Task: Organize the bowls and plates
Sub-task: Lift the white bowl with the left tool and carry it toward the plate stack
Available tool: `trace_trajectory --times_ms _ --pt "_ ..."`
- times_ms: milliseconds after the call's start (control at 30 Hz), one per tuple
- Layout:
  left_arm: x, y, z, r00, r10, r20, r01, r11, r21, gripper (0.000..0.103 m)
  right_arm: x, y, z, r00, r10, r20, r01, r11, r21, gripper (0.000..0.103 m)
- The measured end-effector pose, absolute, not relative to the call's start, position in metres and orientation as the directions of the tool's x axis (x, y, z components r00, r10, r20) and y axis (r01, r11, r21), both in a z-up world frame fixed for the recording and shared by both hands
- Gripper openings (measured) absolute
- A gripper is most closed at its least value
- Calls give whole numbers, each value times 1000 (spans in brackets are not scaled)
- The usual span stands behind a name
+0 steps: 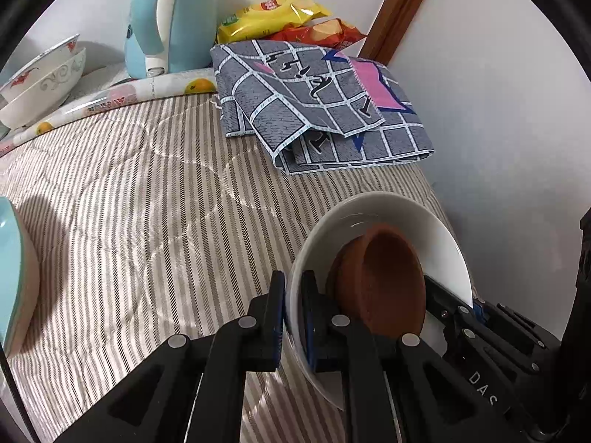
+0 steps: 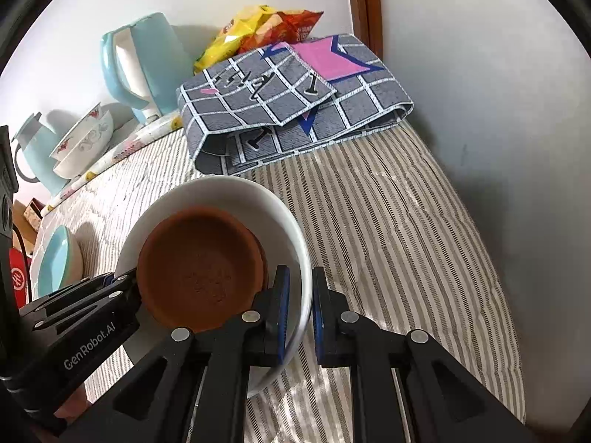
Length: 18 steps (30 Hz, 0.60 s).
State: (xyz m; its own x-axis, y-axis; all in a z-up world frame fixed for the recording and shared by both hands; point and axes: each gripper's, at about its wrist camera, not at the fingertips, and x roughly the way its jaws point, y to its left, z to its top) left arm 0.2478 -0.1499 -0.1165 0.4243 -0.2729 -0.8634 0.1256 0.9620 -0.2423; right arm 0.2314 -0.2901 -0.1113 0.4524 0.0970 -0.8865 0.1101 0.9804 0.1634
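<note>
A white bowl (image 1: 373,221) is gripped from two sides above the striped quilt (image 1: 129,203). The left gripper (image 1: 293,317) is clamped on one rim, the right gripper (image 2: 300,313) on the opposite rim, jaws narrow on the wall. A brown clay bowl (image 2: 199,262) is seated inside. A folded grey cloth (image 2: 288,110) lies beyond; patterned bowls (image 1: 40,85) are stacked near the blue kettle (image 1: 170,18).

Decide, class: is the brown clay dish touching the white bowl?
Touching. The right wrist view shows the brown clay dish resting inside the white bowl, leaning against its inner wall.
</note>
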Motion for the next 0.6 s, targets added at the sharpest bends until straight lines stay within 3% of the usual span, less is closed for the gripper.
trace_trajectory --times_ms 600 --pt "222 -121 -68 499 -265 -825 148 964 -220 9 204 -265 -63 523 94 -847 94 982 166 11"
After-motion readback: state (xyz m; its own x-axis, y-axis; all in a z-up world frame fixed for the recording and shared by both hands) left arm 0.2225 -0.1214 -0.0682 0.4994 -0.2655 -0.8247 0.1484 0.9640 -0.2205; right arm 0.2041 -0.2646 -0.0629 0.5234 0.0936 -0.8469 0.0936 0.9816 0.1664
